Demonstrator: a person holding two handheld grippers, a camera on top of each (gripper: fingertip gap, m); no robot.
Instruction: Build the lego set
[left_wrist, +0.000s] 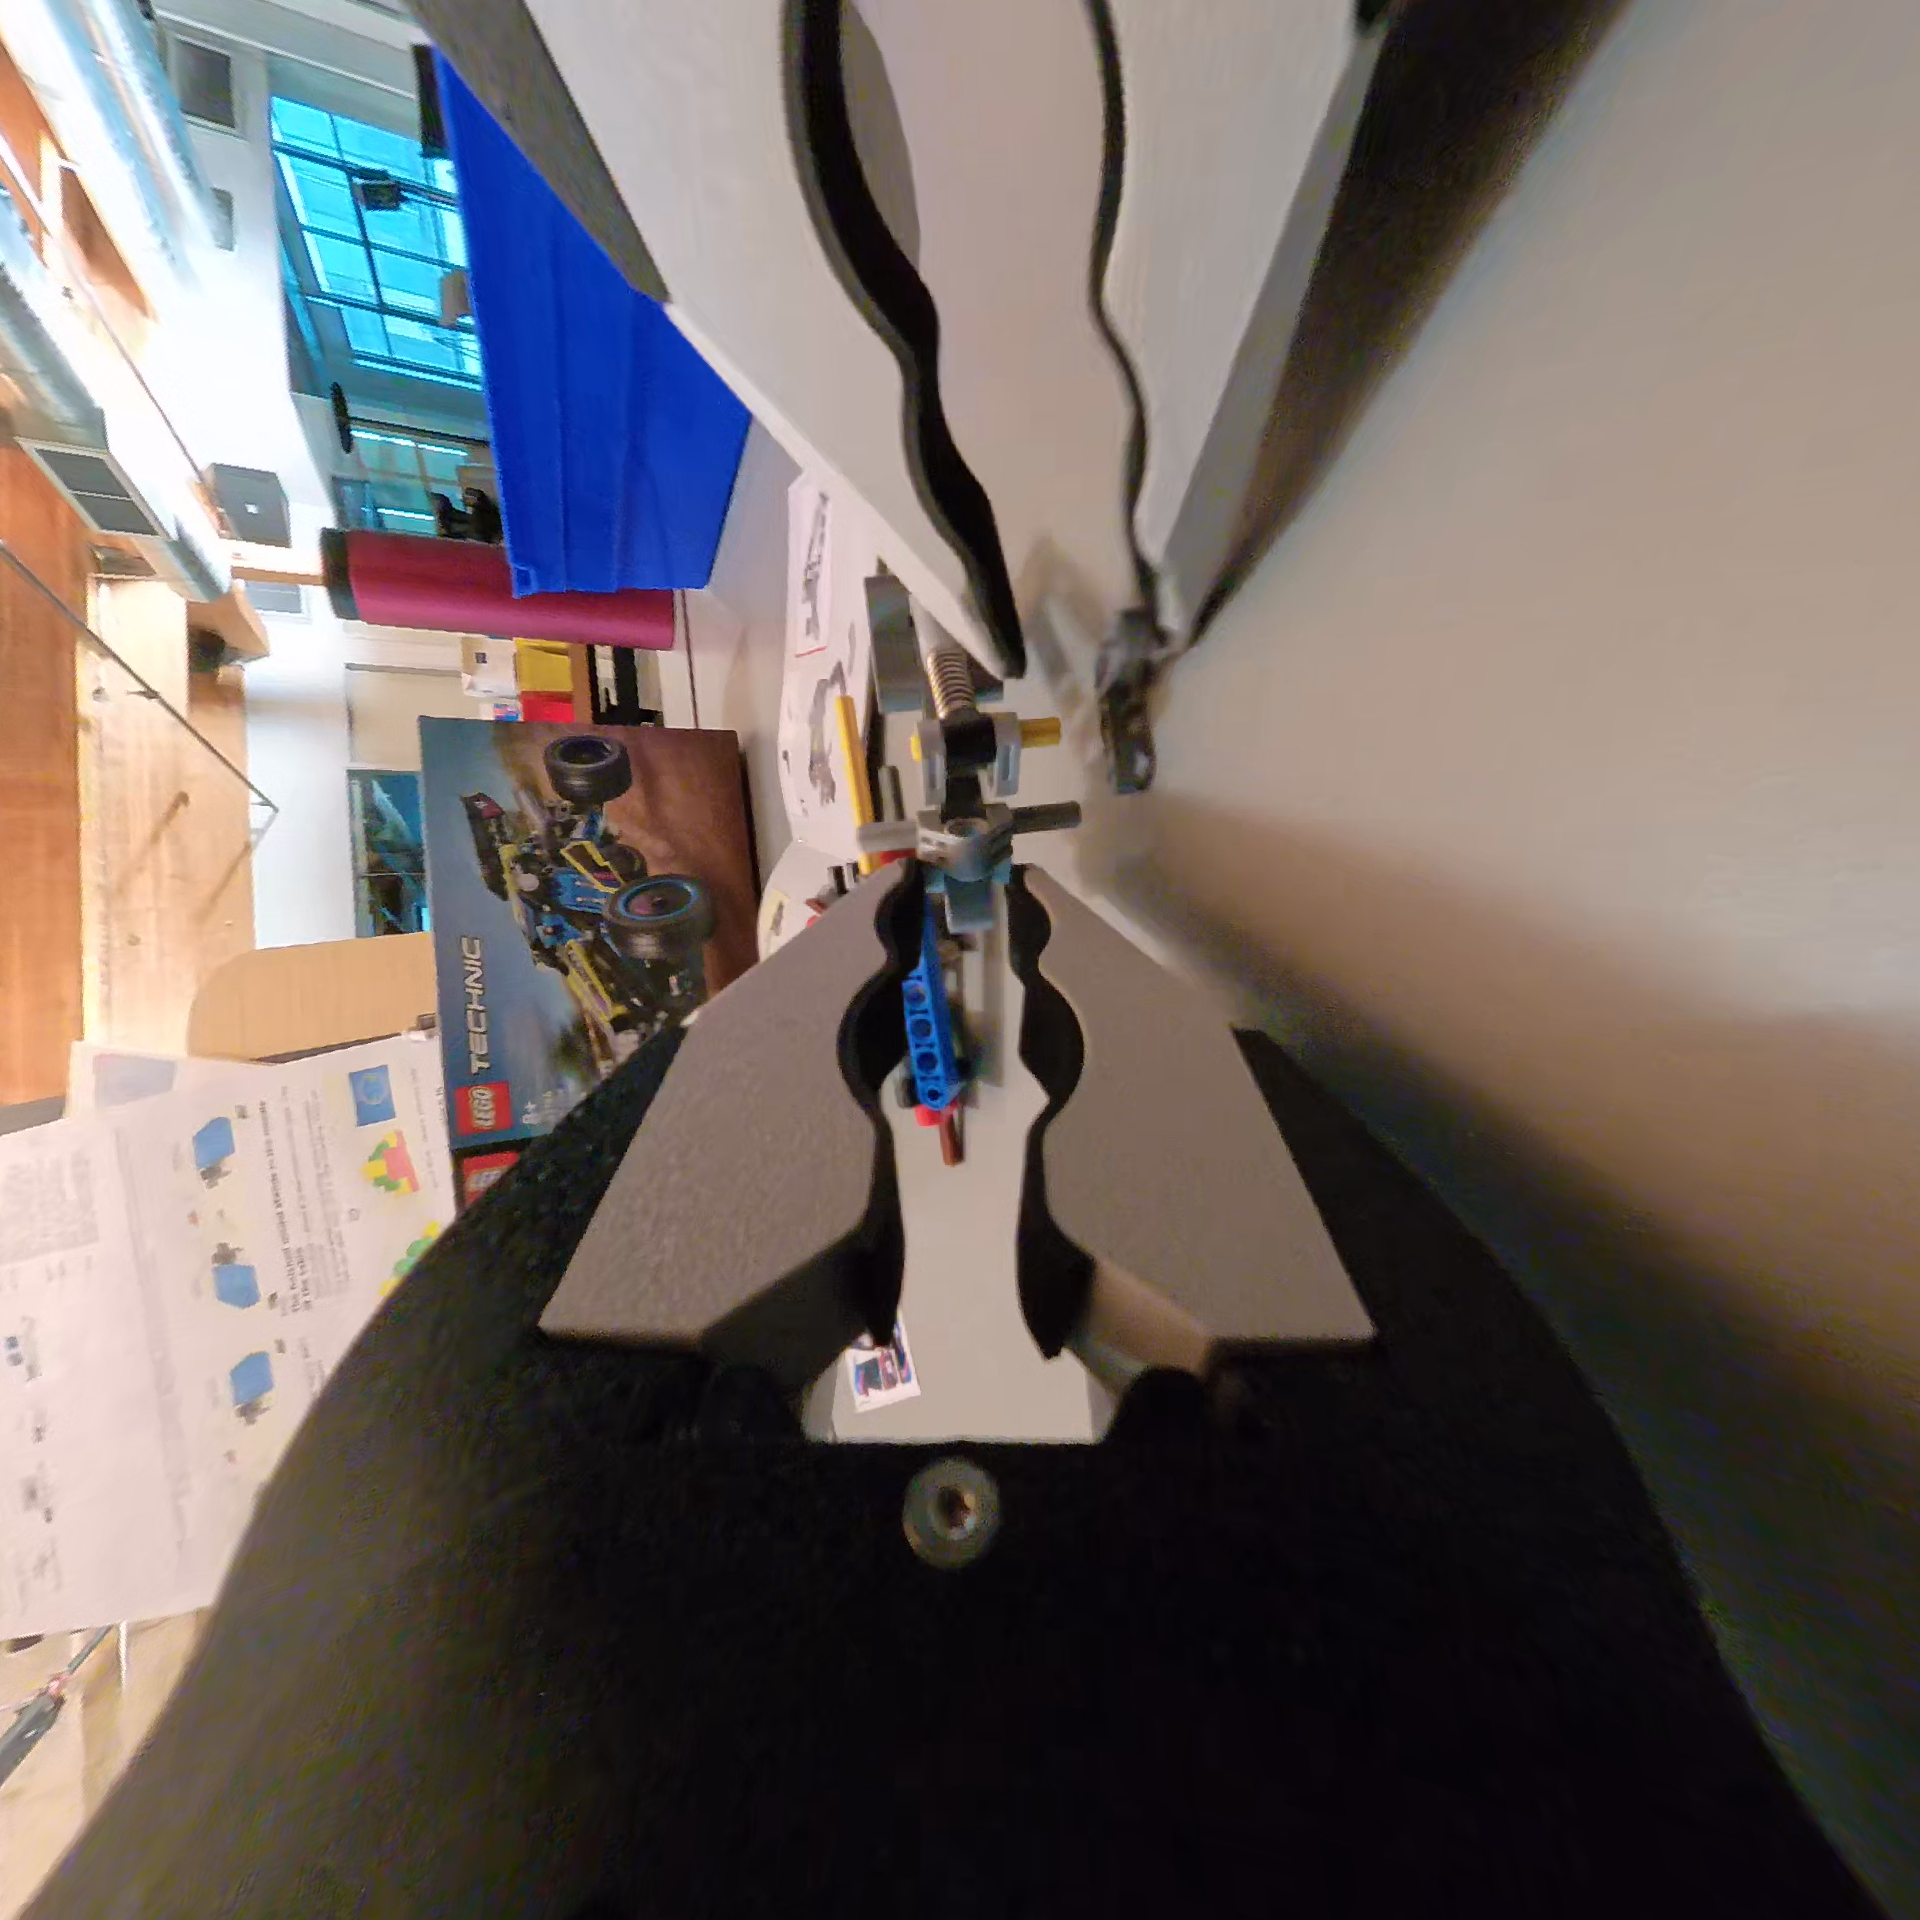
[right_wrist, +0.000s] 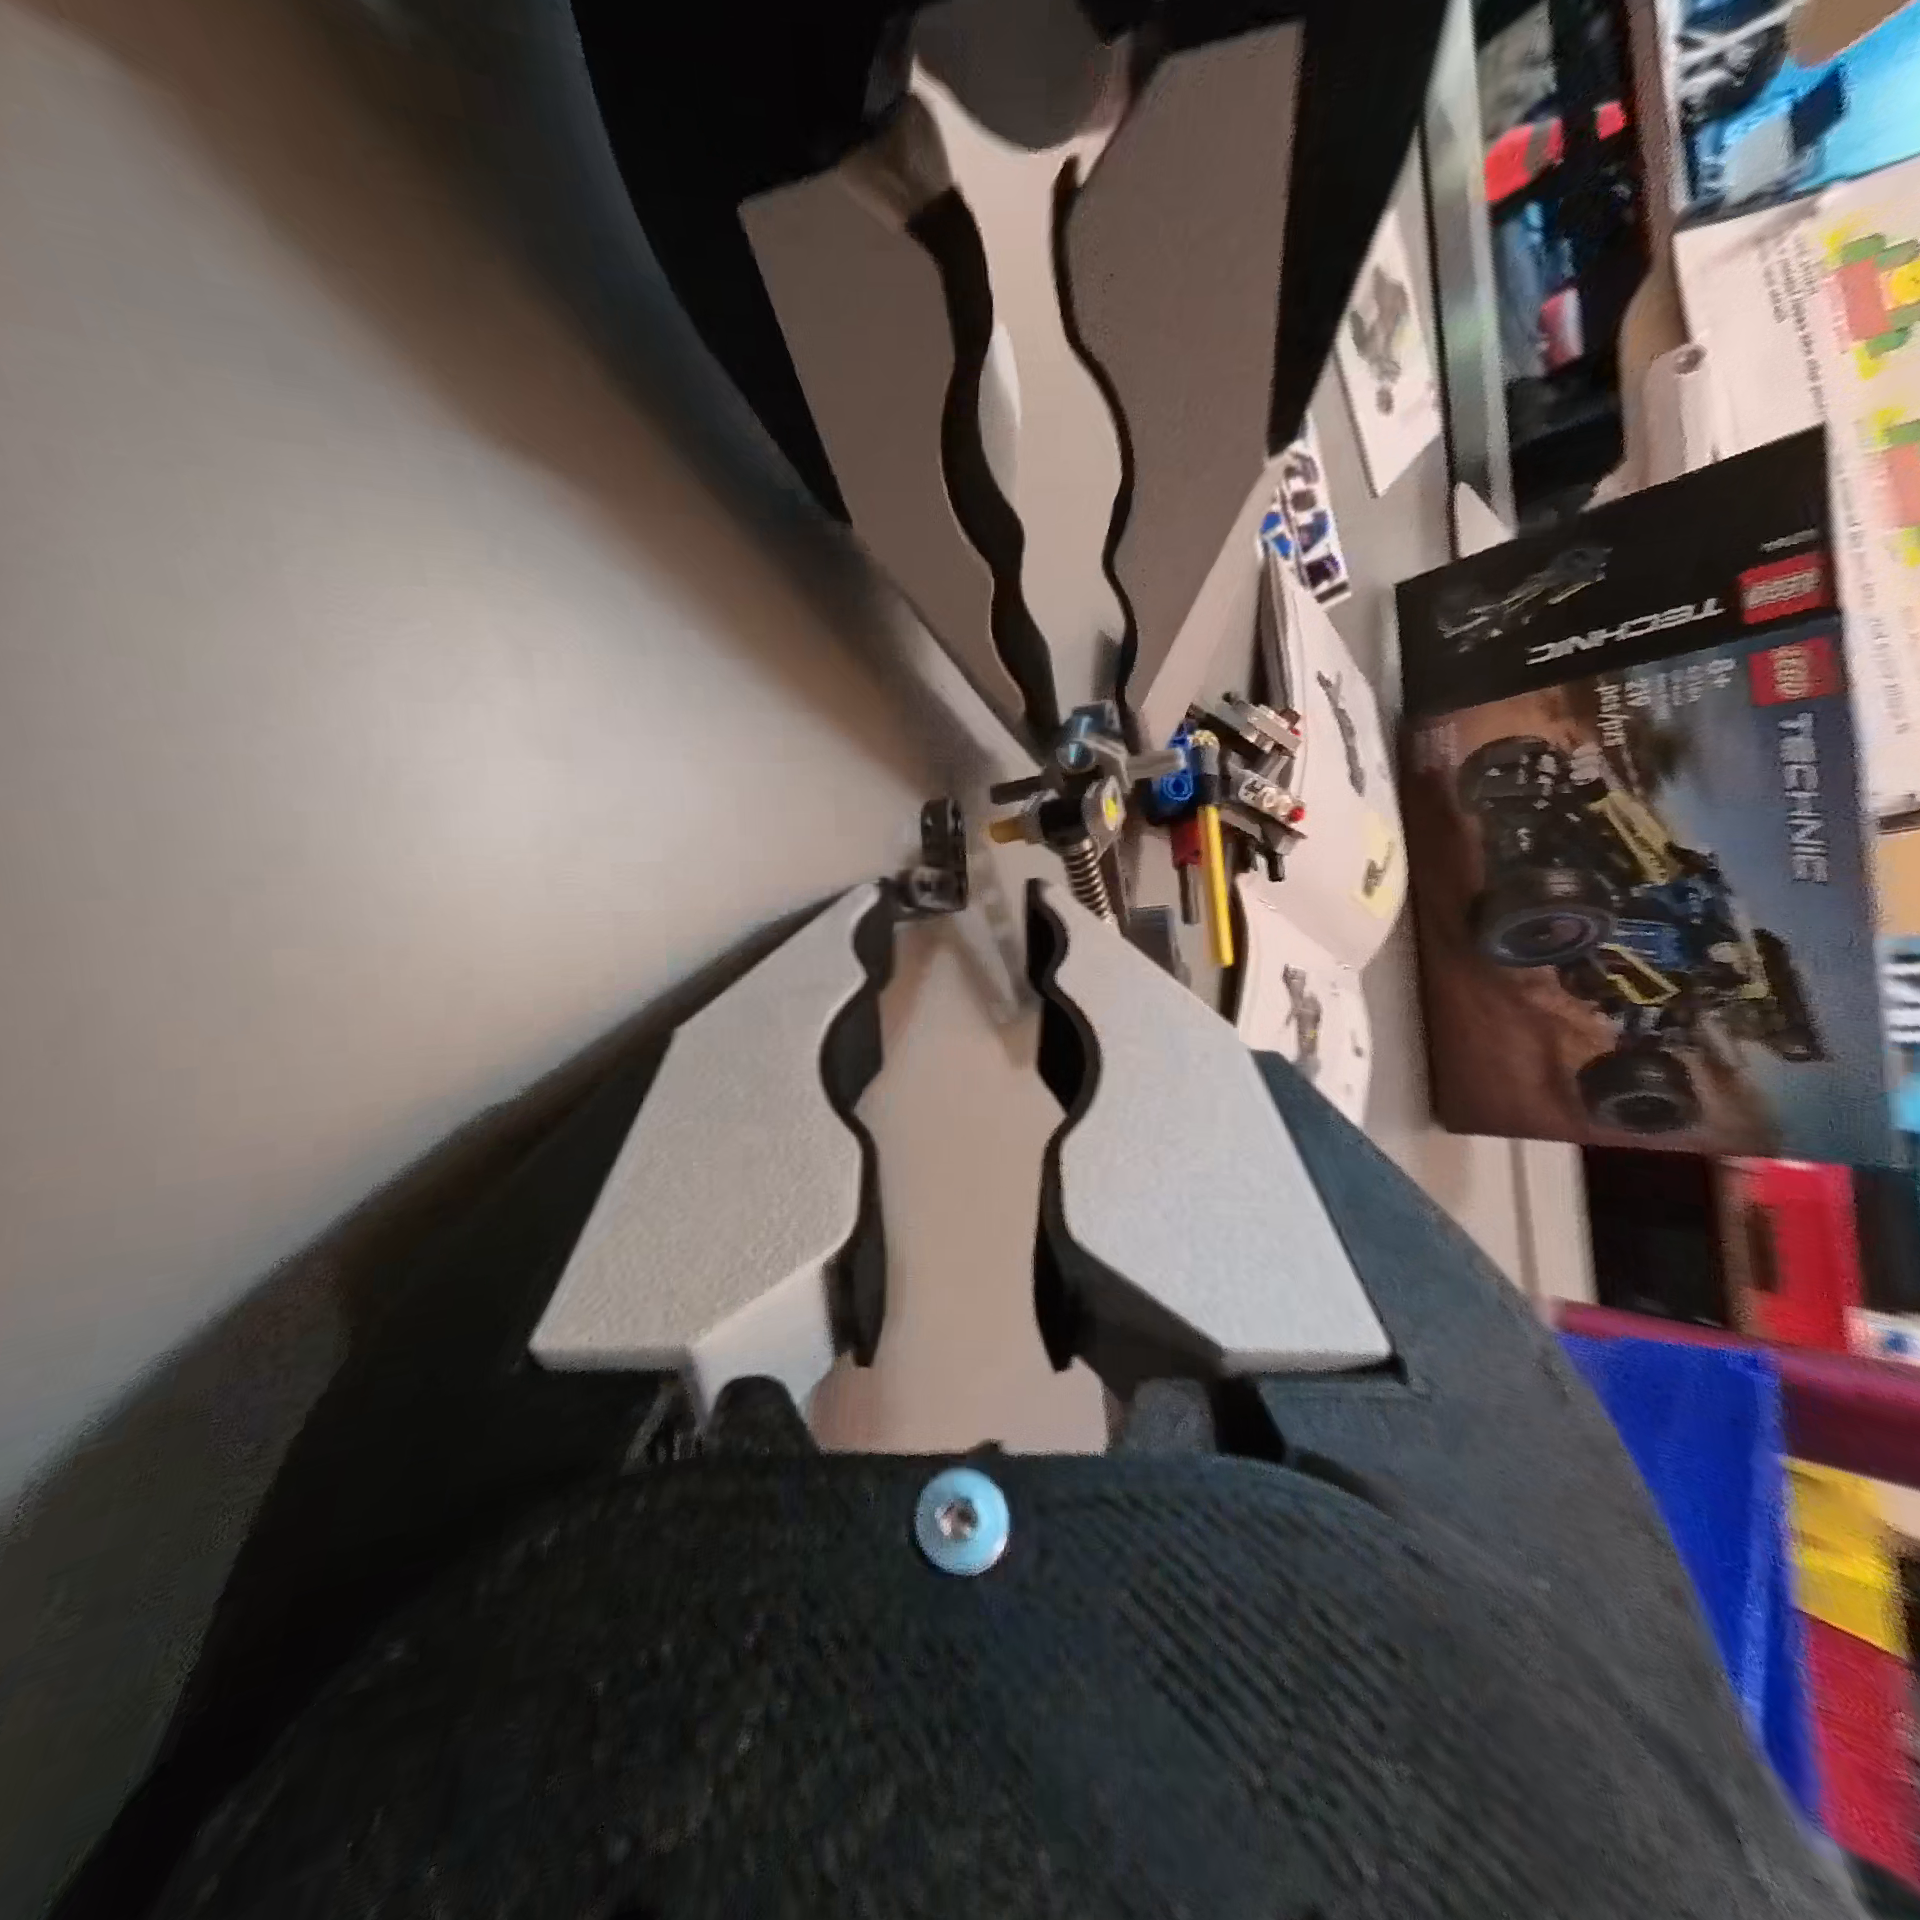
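My left gripper (left_wrist: 961, 894) is shut on a small lego assembly (left_wrist: 961, 821). The assembly has a blue beam (left_wrist: 928, 1023), grey connectors, a metal spring (left_wrist: 945, 675) and a yellow pin (left_wrist: 1039, 730). In the right wrist view the left gripper (right_wrist: 1086, 707) reaches in from the top with the assembly (right_wrist: 1081, 790) at its tips. My right gripper (right_wrist: 961, 899) faces it, closed around a grey beam (right_wrist: 994, 935) with a black connector (right_wrist: 938, 847) at its end. The connector sits just left of the assembly's yellow pin. The right gripper also shows in the left wrist view (left_wrist: 1081, 655), blurred.
A lego set box (right_wrist: 1642, 831) stands on the white table (right_wrist: 1184, 582), and also shows in the left wrist view (left_wrist: 592, 914). Loose pieces (right_wrist: 1257, 769) and a yellow axle (right_wrist: 1214, 883) lie beside it. Instruction sheets (left_wrist: 208, 1299), a blue bin (left_wrist: 592, 395) and a maroon cylinder (left_wrist: 499, 592) are farther off. About 5 cm separates my left fingertips from my right.
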